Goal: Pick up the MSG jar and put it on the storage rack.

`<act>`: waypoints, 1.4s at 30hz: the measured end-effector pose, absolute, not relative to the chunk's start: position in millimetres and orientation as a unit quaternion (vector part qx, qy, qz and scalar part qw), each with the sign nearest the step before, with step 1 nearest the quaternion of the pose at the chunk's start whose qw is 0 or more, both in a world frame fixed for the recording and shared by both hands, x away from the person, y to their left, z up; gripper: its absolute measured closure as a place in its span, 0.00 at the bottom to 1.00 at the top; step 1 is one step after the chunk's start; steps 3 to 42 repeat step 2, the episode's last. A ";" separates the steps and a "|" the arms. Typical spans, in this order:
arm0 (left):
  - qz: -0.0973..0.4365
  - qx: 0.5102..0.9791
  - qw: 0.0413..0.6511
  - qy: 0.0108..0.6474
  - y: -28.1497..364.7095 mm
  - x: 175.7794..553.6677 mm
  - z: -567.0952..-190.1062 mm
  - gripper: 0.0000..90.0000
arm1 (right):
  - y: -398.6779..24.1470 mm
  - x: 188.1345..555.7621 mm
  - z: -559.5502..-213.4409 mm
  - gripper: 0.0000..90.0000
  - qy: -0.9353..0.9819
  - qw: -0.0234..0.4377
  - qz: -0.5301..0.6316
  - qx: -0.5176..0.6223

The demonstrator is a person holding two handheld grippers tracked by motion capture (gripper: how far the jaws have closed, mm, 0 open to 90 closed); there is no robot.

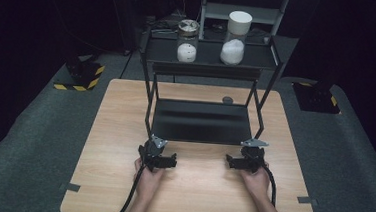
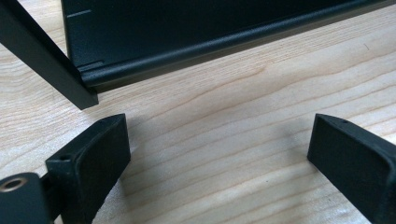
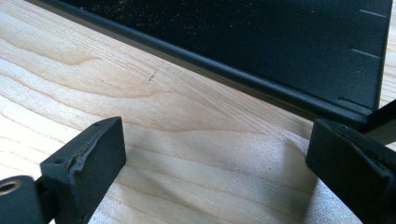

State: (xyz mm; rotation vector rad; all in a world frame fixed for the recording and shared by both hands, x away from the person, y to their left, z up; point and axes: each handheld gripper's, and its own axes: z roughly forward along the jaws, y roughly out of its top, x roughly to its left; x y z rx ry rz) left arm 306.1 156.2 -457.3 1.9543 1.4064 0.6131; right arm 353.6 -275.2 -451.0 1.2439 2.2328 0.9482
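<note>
The black 2-tier metal shelf rack (image 1: 202, 122) stands on the light wooden table (image 1: 110, 181) and serves as the landmark. At its front-left foot, the left hand-held gripper (image 1: 171, 161) rests on the table, jaws spread wide with nothing between them. On its upper tier sit a glass jar with a metal lid (image 1: 187, 41) and, to the right, a taller jar with a white lid (image 1: 235, 37). At its front-right foot, the right hand-held gripper (image 1: 230, 162) rests likewise, jaws apart and empty. To begin well, I judge each should lift clear of the lower tray's front lip before reaching up.

High view overhead — gripper views close on shelf (image 1: 201, 122).
</note>
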 end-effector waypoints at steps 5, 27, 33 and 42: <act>0.234 0.744 0.322 0.536 156.0 306.2 -457.3 0.06 | -275.2 353.6 -451.1 0.04 0.801 0.206 0.340 0.446; 0.234 0.744 0.322 0.536 156.0 306.2 -457.3 0.06 | -275.2 353.6 -451.1 0.04 0.801 0.206 0.340 0.446; 0.234 0.744 0.322 0.536 156.0 306.2 -457.3 0.06 | -275.2 353.6 -451.1 0.04 0.801 0.206 0.340 0.446; 0.234 0.744 0.322 0.536 156.0 306.2 -457.3 0.06 | -275.2 353.6 -451.1 0.04 0.801 0.206 0.340 0.446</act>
